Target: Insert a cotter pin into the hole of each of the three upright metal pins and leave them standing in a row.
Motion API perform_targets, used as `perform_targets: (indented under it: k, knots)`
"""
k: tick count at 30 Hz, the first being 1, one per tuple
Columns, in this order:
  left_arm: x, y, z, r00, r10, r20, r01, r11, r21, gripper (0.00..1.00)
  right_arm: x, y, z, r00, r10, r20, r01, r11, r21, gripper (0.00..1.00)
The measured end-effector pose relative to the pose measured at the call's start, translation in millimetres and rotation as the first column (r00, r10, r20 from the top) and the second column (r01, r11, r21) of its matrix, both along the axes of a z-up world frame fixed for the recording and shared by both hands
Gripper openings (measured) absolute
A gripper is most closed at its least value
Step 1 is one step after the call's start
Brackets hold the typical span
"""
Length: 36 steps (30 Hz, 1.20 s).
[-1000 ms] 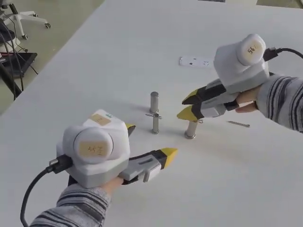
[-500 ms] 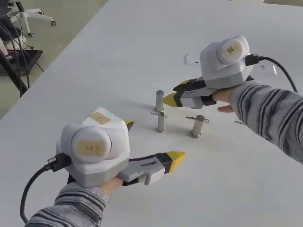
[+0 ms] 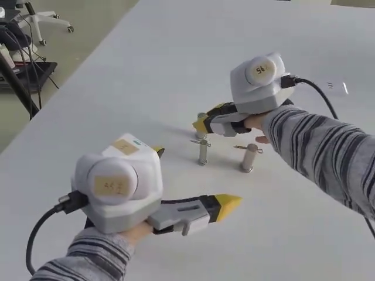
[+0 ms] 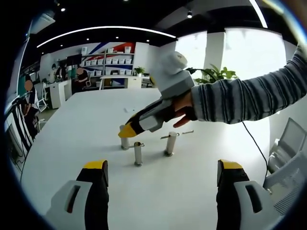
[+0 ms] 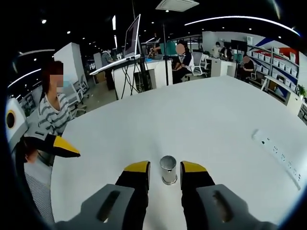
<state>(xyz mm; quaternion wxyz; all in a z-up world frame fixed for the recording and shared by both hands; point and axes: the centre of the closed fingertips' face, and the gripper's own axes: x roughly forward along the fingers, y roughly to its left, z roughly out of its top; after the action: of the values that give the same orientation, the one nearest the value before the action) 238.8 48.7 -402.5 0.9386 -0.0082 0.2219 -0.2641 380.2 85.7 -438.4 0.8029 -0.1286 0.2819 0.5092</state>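
Note:
Three metal pins stand upright on the white table. The middle pin (image 3: 203, 152) (image 4: 138, 153) and the right pin (image 3: 248, 158) (image 4: 170, 143) each carry a cotter pin through the top. The far pin (image 5: 168, 169) (image 4: 124, 142) has none. My right gripper (image 3: 202, 124) (image 5: 166, 167) straddles the far pin, its jaws narrowly open with a small gap on each side. Nearer to me, my left gripper (image 3: 193, 178) (image 4: 163, 167) is wide open and holds nothing. A loose cotter pin (image 4: 187, 132) lies on the table behind the right pin.
A white power strip (image 5: 278, 153) lies flat on the table beyond the pins. The table (image 3: 146, 70) stretches far on all sides. The right sleeve crosses above the area right of the pins. People and desks stand far off past the table edge.
My right gripper let go at the right pin, which now shows its cotter pin, and moved left to straddle the far pin. The left gripper has hardly moved.

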Motion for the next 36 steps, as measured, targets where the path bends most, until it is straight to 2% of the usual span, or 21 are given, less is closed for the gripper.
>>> perform_targets:
  k: [2,4,12,17,21,25,27,36]
  knots:
    - [-0.6,0.6,0.0,1.0,-0.002,-0.002,0.002,1.0,0.003,0.94,2.4,1.0,-3.5,0.999,-0.016,-0.03,0.016,1.0,0.004,0.2]
    - [-1.4,0.9,1.1,1.0,-0.004,0.001,0.004,1.0,0.004,0.96,1.6,5.0,-3.0,1.0,-0.011,-0.026,0.011,1.0,0.012,0.18]
    - [-4.3,3.6,3.2,1.0,-0.002,0.002,0.002,1.0,0.004,0.99,12.5,3.8,-7.3,0.999,-0.036,-0.01,0.036,0.999,-0.009,0.11]
    - [-6.0,4.1,2.6,1.0,-0.007,0.003,0.007,1.0,0.024,0.99,10.4,1.3,-8.6,0.998,-0.059,-0.033,0.059,0.998,0.006,0.1]
    - [-7.4,3.7,2.4,1.0,-0.009,0.0,0.009,0.999,0.032,0.99,8.1,1.1,-7.5,0.999,-0.037,-0.005,0.037,0.999,-0.008,0.09]
    - [-8.2,3.1,3.3,1.0,-0.011,0.003,0.011,0.999,0.034,0.99,8.9,0.4,-8.3,1.0,-0.018,0.002,0.018,1.0,-0.022,0.09]
    - [-8.6,2.7,3.6,1.0,-0.013,0.004,0.013,0.999,0.037,0.99,6.5,-0.2,-7.0,1.0,-0.003,0.03,0.005,0.999,-0.042,0.08]
    - [-10.9,5.0,6.3,1.0,-0.011,0.008,0.011,0.999,0.039,0.99,-0.7,-11.9,-2.4,0.999,-0.02,0.027,0.021,0.998,-0.062,0.08]
